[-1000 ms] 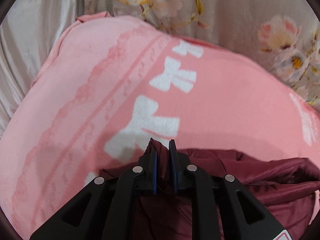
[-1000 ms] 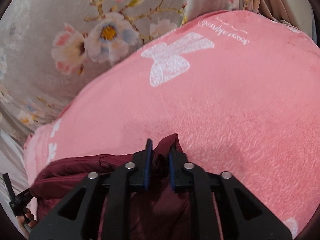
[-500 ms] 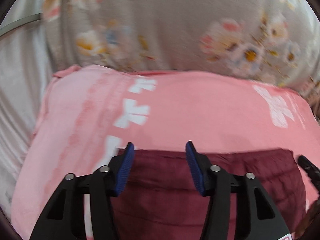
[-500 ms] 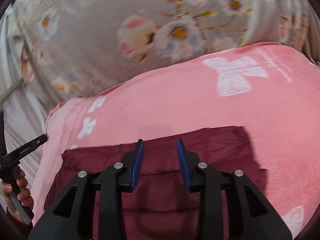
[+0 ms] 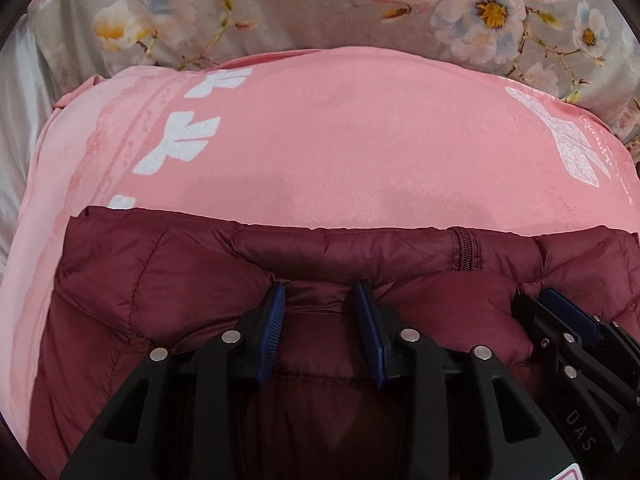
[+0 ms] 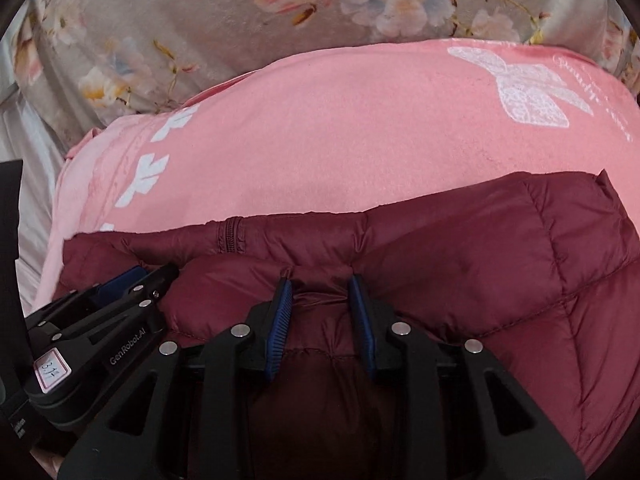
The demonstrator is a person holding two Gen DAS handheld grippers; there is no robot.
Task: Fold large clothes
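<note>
I see the dark red quilted jacket [image 5: 168, 280] lying on the pink blanket [image 5: 340, 140], at the near side of it, with its straight edge and a short zipper [image 5: 464, 252] turned to the far side. Behind the blanket there is a grey cloth with flowers [image 5: 480, 4].

My left gripper [image 5: 320, 300] is over the jacket, in the middle of the left wrist view. Its jaws have just been closing a little, but they stand apart, and a puffy fold of the jacket sits between the blue pads [image 5: 276, 312]. Whether the pads press this fold, I cannot tell.

My right gripper [image 6: 320, 292] is just beside it, to the right. Its jaws have also just been closing slightly, are spread, and a fold of the jacket is between them. If they pinch it, I cannot tell either.
</note>
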